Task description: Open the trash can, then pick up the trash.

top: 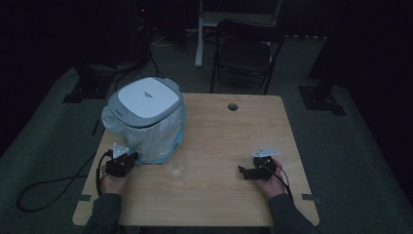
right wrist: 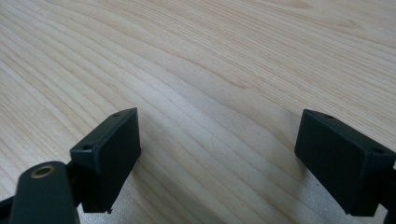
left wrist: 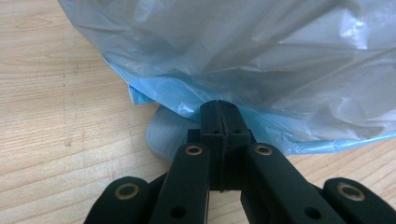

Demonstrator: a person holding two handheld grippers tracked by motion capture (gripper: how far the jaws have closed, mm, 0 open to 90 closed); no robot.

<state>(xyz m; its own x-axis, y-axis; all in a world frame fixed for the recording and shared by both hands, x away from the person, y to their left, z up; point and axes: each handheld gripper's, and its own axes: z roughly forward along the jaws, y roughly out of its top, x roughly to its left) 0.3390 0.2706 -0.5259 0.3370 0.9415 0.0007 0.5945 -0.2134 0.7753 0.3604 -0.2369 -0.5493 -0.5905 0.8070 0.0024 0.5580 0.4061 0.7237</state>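
Your left hand-held gripper [left wrist: 219, 108] clenched, tips at blue-and-clear plastic liner [left wrist: 261, 65] of white-lidded grey bin [top: 144, 100] on worktop's [top: 229, 141] left side — whether film is pinched, cannot tell. Right hand-held gripper [right wrist: 217, 154] released, idle. Pull liner gently — avoid tearing.

In the left gripper view, the translucent bag [left wrist: 261, 60] is running past the top and right edges, and is hiding most of the grey pedal [left wrist: 166, 135] beneath it. The clear cup [top: 176, 169] in the high view is appearing too dim to make out. The forearms are running off the bottom edge.
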